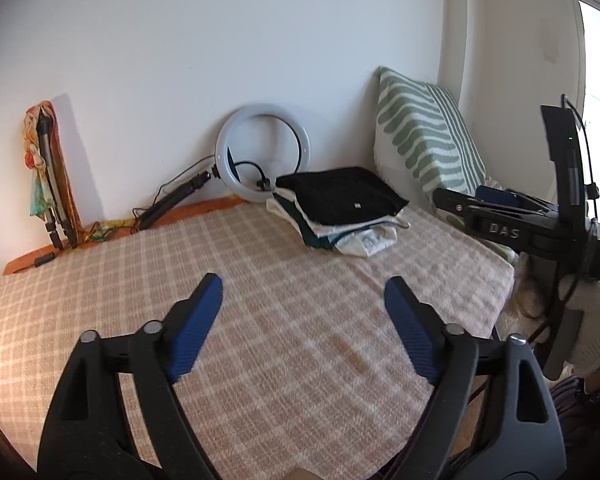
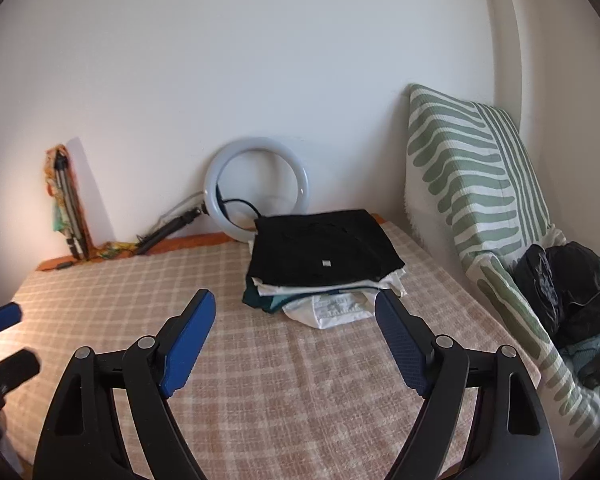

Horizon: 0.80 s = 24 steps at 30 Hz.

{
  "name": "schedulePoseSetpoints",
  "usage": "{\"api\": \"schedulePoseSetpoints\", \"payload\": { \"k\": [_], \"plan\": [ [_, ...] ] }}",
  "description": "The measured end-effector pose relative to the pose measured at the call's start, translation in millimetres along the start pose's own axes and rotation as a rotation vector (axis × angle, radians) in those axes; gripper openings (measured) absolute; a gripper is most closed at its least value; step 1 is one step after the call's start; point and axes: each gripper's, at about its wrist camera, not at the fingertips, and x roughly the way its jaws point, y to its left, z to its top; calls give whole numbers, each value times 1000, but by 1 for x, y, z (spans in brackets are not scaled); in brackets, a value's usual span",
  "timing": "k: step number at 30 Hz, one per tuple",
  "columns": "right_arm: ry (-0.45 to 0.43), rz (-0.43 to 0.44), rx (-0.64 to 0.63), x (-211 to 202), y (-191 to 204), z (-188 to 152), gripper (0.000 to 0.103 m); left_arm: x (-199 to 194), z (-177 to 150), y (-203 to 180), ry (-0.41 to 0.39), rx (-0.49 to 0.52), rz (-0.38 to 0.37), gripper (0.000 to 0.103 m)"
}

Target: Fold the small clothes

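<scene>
A stack of folded clothes (image 2: 324, 264) lay on the bed (image 2: 140, 304). Behind the stack a ring light (image 2: 256, 188) leaned against the wall. Right of the stack stood a cushion (image 2: 468, 184).

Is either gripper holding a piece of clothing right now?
No: the left gripper and right gripper both stand open over the bare checked blanket, short of the stack of folded clothes.

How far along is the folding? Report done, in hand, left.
Done: a stack of folded clothes, black garment on top, sits on the checked beige bedcover. In hand: nothing; left tongs and right tongs are open and empty. Left: dark crumpled clothes beside the green striped cushion.
</scene>
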Motion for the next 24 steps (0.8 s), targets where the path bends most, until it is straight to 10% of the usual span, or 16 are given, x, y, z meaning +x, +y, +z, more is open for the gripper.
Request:
{"api": "schedulePoseSetpoints", "payload": {
  "k": [6,24],
  "plan": [
    [8,-11,26,8,2,-10,82,-2,-6,6,-18,-12,63,103],
    [-32,-29,59,3,-3,-15,85,17,-18,10,73,-7,134,103]
  ]
}}
